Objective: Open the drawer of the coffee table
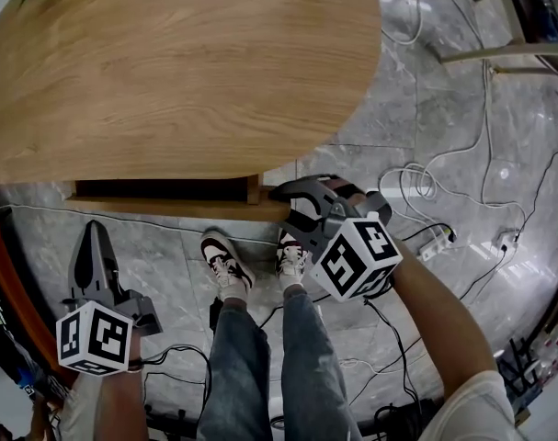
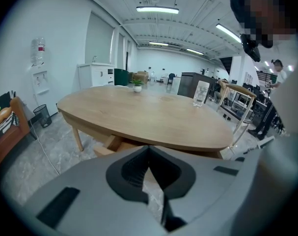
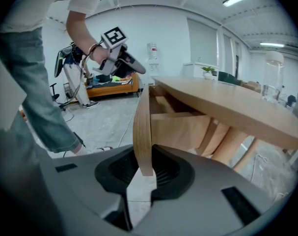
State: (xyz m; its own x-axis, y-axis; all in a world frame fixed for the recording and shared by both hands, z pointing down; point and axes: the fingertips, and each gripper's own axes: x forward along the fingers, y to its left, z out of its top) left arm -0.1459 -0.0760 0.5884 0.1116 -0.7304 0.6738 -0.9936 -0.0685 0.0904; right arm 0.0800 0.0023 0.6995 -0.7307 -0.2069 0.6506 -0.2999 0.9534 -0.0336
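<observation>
The coffee table [image 1: 168, 62] is pale grained wood, the floor [image 1: 426, 108] grey veined marble, jeans [image 1: 251, 356] blue.

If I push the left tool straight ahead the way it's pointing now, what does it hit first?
Most likely the drawer front, near its left end, just under the coffee table top. The left tool, shut and empty, points that way; depth is unclear, so it might pass below.

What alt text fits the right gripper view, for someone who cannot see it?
The right gripper clamps the edge of a wooden drawer front, pulled out from under a coffee table. Behind, a hand holds the left gripper.
</observation>
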